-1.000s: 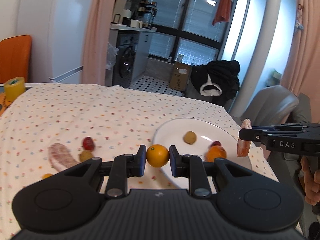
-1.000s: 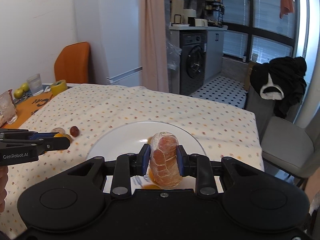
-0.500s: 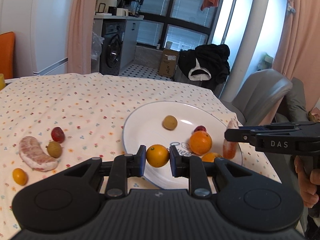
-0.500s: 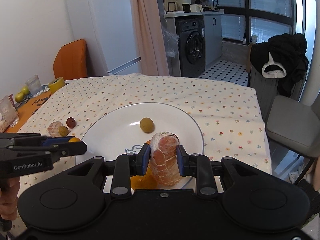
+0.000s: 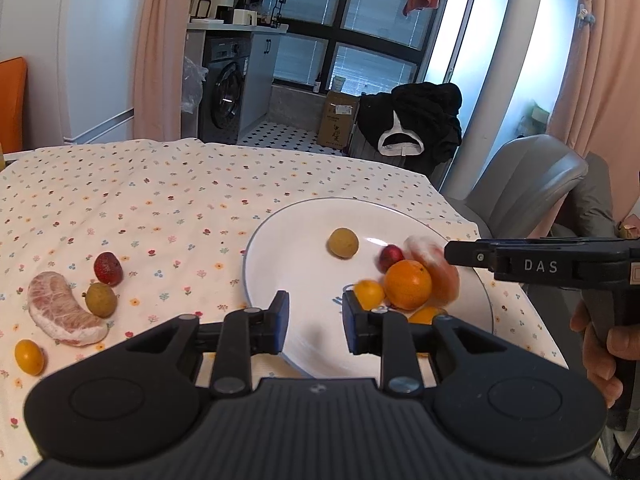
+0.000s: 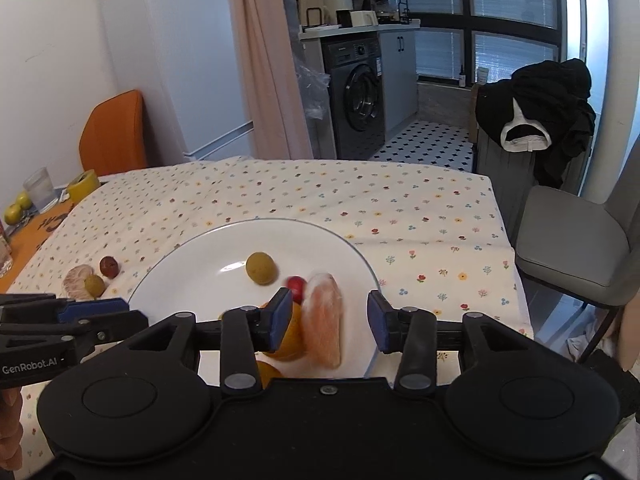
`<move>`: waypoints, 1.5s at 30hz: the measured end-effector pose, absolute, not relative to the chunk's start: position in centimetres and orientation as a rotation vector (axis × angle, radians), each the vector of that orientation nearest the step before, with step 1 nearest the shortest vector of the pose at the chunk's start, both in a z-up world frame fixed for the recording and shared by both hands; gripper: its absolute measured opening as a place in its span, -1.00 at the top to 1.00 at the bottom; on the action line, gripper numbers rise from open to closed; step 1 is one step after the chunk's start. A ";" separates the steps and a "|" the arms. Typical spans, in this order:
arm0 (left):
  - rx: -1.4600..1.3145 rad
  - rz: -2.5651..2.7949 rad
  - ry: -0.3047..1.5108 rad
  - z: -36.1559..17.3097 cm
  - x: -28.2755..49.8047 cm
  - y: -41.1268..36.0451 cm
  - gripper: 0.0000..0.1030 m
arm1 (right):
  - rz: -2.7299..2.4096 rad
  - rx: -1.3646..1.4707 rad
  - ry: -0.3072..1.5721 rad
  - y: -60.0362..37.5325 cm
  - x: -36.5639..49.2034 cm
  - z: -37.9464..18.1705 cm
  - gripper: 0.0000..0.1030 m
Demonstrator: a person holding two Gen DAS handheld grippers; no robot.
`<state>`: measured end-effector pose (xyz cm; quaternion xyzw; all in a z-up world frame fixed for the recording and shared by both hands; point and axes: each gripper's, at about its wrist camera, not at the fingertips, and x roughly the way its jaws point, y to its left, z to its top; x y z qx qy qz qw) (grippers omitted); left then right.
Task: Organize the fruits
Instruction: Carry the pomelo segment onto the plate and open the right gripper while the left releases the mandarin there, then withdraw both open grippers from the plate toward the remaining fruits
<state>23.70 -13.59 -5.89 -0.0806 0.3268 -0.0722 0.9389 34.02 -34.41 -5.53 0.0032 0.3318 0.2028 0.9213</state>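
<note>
- The peeled pomelo segment (image 6: 325,320) lay blurred between our right gripper (image 6: 330,322)'s wide-open jaws, touching neither pad, its long axis running from 12 to 6 o'clock.
- It sat at the white plate (image 6: 192,264)'s 5 o'clock rim, against a big orange (image 5: 408,285); bare plate lay open toward 10 o'clock.
- Our left gripper (image 5: 314,322) stood open and empty over the plate's near edge, a small orange (image 5: 369,294) just beside its right pad.
- A second pomelo segment (image 5: 60,311), a lychee (image 5: 107,268) and a longan (image 5: 101,299) rested on the tablecloth (image 5: 160,200) at 9 o'clock.
- We could not make out the fruit partly hidden behind the fingers.
</note>
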 end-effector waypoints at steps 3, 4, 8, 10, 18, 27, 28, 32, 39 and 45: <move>-0.171 -0.137 0.663 -5.6 23.3 -13.1 0.36 | 0.416 0.009 0.671 -34.3 33.8 -5.2 0.17; -0.171 -0.131 0.659 -5.5 23.1 -12.8 0.27 | 0.419 0.010 0.669 -34.2 33.7 -5.1 0.15; -0.162 -0.090 0.647 -5.0 22.5 -11.7 -0.05 | 0.443 -0.003 0.656 -33.1 33.2 -4.6 0.04; -0.168 -0.068 0.641 -4.9 22.1 -11.0 -0.14 | 0.459 -0.013 0.649 -32.4 33.0 -4.3 -0.05; -0.159 0.011 0.616 -4.0 20.6 -8.3 -0.59 | 0.505 -0.023 0.637 -29.9 31.6 -4.1 -0.43; -0.161 0.095 0.603 -4.0 19.0 -5.4 -0.71 | 0.583 0.014 0.620 -27.9 30.5 -3.6 -0.86; -0.160 0.101 0.600 -3.9 18.8 -5.1 -0.73 | 0.586 0.013 0.618 -27.6 30.4 -3.6 -0.90; -0.152 0.111 0.588 -3.5 18.2 -4.3 -0.76 | 0.604 0.013 0.615 -26.7 30.0 -3.6 -0.99; -0.158 0.123 0.590 -3.7 17.2 -2.9 -0.76 | 0.639 0.008 0.621 -25.0 29.3 -3.7 -1.00; -0.208 0.126 0.610 -4.5 16.7 -1.0 -0.76 | 0.665 0.012 0.646 -23.8 29.1 -4.2 -1.00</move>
